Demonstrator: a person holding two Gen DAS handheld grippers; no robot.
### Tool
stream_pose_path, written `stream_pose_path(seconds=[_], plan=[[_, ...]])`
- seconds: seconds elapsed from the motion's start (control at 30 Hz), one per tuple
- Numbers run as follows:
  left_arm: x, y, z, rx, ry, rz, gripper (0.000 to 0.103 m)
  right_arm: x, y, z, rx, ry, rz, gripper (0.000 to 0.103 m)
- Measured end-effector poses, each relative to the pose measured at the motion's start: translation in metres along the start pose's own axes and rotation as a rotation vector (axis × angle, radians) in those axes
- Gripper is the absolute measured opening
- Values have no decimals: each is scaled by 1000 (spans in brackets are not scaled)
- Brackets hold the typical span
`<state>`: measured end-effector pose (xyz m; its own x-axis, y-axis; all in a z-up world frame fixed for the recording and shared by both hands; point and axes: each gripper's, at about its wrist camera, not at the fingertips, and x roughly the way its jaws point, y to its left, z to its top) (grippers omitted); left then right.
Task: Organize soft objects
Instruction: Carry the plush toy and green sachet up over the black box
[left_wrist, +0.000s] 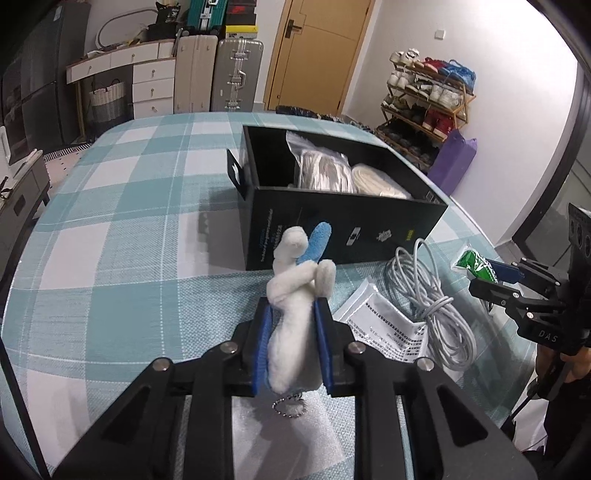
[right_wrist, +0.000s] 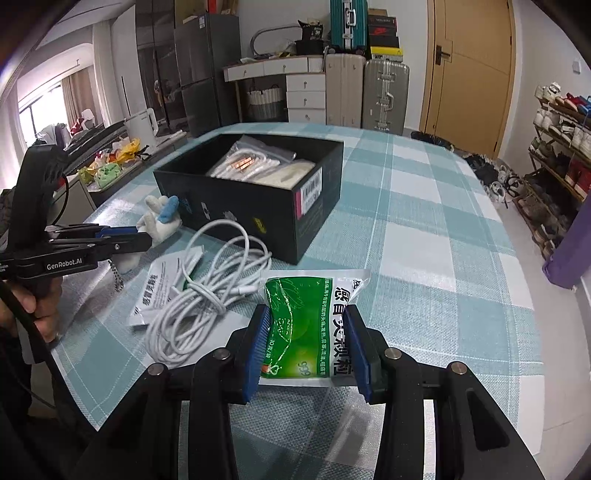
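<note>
Two bagged items already lie in the black box (left_wrist: 343, 218) at far centre, while left gripper (left_wrist: 293, 325) clamps the plush toy (left_wrist: 291, 332), right gripper (right_wrist: 308, 332) clamps the green sachet (right_wrist: 314, 314), and white cable (right_wrist: 207, 295) plus leaflet (right_wrist: 155, 295) remain on the surface (left_wrist: 110, 240).

The tablecloth (right_wrist: 424, 221) was checked in teal and white. The box (right_wrist: 258, 206) was black, the cable (right_wrist: 207, 295) white. The plush toy (left_wrist: 295, 295) was white with blue, the packet (right_wrist: 306, 325) green and white.
</note>
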<state>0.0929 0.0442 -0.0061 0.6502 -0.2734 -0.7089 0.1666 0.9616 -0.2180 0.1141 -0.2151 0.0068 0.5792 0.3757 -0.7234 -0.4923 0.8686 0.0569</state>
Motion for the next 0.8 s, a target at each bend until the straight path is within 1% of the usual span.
stream_pose_path(seconds=[0.23,0.43,0.8], plan=[[-16,-1,6,-5,-55,3,21,-14,5,7,2,-43,6,41],[-27,0,17,-13,-94,7,21,-24,8,17,14,-72,19,41],[-35,-3,37,-6,-132,13,21,-36,8,38,42,-127,47,41]])
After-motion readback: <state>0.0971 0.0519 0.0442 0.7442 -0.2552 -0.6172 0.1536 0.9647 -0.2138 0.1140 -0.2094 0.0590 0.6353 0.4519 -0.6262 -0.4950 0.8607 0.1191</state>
